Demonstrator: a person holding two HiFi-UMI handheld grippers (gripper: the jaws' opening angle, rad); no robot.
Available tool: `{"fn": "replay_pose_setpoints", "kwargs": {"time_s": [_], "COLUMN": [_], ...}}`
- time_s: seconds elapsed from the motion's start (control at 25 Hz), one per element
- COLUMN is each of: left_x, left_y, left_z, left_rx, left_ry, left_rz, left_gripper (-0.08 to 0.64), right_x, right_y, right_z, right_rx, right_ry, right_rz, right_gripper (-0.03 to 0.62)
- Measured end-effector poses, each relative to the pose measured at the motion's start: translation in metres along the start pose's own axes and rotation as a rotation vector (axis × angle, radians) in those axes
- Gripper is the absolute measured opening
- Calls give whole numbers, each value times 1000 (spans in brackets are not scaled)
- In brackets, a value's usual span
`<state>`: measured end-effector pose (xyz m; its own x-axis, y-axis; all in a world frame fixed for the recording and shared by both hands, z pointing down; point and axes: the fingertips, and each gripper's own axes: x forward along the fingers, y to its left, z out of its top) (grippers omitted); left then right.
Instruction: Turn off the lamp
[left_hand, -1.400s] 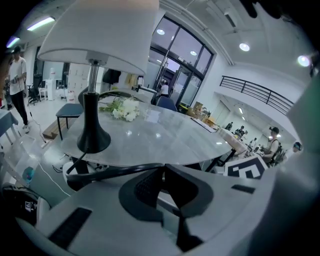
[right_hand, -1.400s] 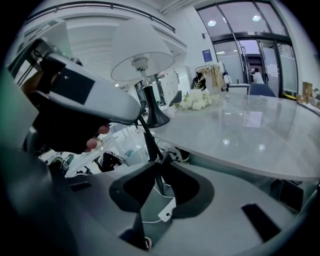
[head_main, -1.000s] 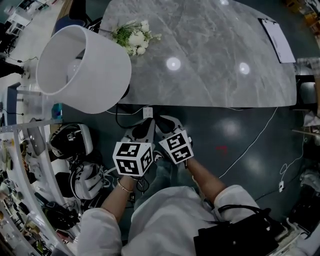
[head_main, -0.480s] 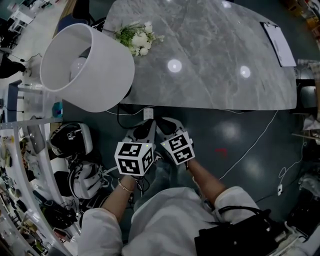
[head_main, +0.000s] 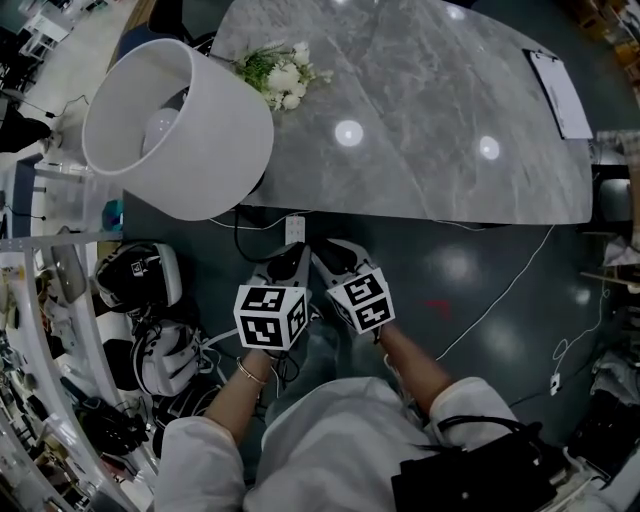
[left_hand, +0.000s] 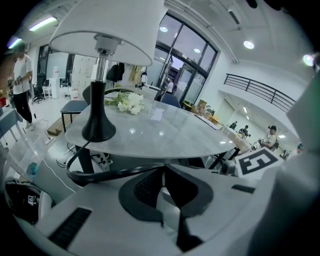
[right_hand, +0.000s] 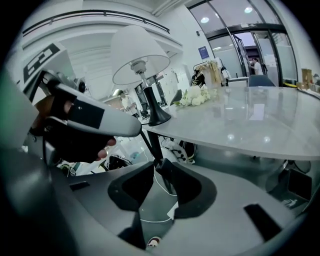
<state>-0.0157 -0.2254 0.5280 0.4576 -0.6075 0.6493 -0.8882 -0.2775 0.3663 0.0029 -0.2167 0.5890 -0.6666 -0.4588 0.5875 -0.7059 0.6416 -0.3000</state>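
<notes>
The lamp (head_main: 175, 130) with its white shade stands at the left end of the marble table (head_main: 420, 90); its bulb looks unlit. From the black base (left_hand: 98, 127) a black cord (left_hand: 100, 175) loops down to my left gripper (left_hand: 162, 170), which is shut on it. Both grippers hang side by side just below the table's near edge, left gripper (head_main: 297, 250) and right gripper (head_main: 320, 245). The right gripper (right_hand: 156, 165) has its jaws opening, with the cord (right_hand: 147, 145) running up from between their tips. My left gripper's body (right_hand: 85, 115) fills the left of the right gripper view.
White flowers (head_main: 278, 72) lie next to the lamp and a clipboard (head_main: 555, 80) is at the table's far right. A power strip (head_main: 294, 227) sits on the floor under the edge. Bags and helmets (head_main: 140, 280) crowd the floor at left. A white cable (head_main: 500, 290) crosses the floor at right.
Both grippers stay at the same spot below the table edge. The head view has drifted a little, so the lamp sits slightly further right in the picture.
</notes>
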Motion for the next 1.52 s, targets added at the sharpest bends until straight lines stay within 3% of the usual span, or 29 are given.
{"fn": "replay_pose_setpoints", "kwargs": {"time_s": [0.32,0.56,0.76,0.92,1.08,1.36,1.52], "left_x": [10,37,55,64,66,55,37], "left_y": [13,36,50,57,71,86,87], "left_z": [-32,-68,-96,-112,-126,-155,-151], "left_rx": [-3,60,70,-7,-92,-150,-183], "left_ry": [31,45,65,74,94,158,127], "left_rz": [46,112,149,152,195,241,274], "left_gripper": [25,25,26,84,97,150,149], "right_x": [-6,-6,-9,-13,-15,-21,-27], "right_y": [-9,-20,-26,-27,-25,-19,-15], "right_z": [-14,-44,-61,-64,-63,-56,-49], "right_rx": [6,58,93,109,117,116,115], "right_ry": [18,51,73,77,75,68,58], "right_rz": [-18,-40,-58,-66,-66,-59,-61], "right_gripper": [109,109,109,107,107,109,108]}}
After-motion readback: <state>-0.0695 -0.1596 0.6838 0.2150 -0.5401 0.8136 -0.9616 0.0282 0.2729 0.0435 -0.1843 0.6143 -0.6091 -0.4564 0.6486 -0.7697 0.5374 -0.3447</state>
